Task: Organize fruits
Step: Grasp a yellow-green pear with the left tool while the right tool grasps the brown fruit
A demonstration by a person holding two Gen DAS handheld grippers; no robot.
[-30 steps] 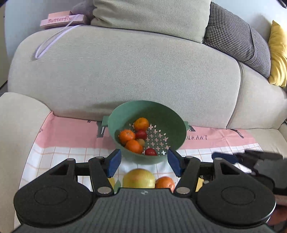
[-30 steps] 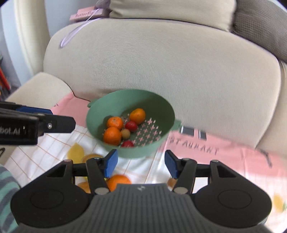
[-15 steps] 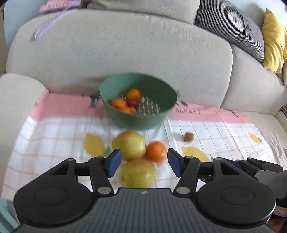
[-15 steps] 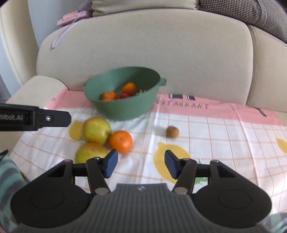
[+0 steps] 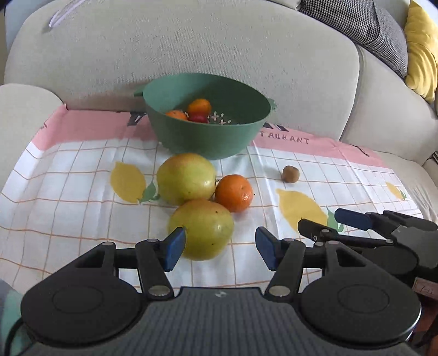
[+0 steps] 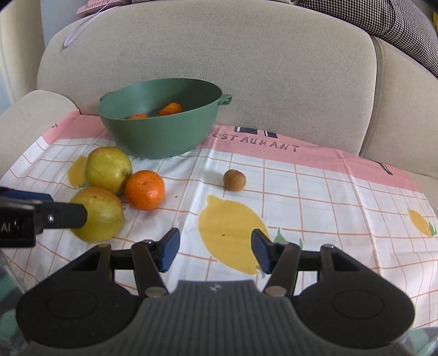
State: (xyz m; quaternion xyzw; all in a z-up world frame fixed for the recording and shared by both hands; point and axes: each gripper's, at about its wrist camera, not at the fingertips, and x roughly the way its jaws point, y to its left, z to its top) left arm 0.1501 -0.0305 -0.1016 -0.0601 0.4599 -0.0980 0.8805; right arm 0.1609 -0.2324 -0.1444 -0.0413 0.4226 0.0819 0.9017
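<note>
A green colander bowl point(image 5: 208, 137) point(image 6: 161, 131) stands at the back of a checked cloth, holding oranges point(image 5: 200, 106) and a small red fruit point(image 5: 197, 118). In front of it lie two yellow-green apples point(image 5: 186, 178) point(image 5: 202, 228), an orange point(image 5: 233, 193) point(image 6: 145, 189) and a small brown fruit point(image 5: 290, 173) point(image 6: 234, 179). My left gripper point(image 5: 219, 250) is open just short of the near apple point(image 6: 98, 213), its blue pads not touching it. My right gripper point(image 6: 215, 250) is open above a printed lemon with nothing between its fingers.
The cloth point(image 6: 314, 191) lies on a beige sofa seat, with the backrest point(image 5: 191, 49) close behind the bowl and an armrest point(image 5: 24, 115) at the left. A houndstooth cushion point(image 5: 364, 24) and a yellow cushion point(image 5: 421, 49) sit at the upper right.
Both grippers have drawn back from above the bowl and sunk toward the cloth. The apples, orange and brown fruit now lie in full view ahead of them. Neither jaw opening changed.
</note>
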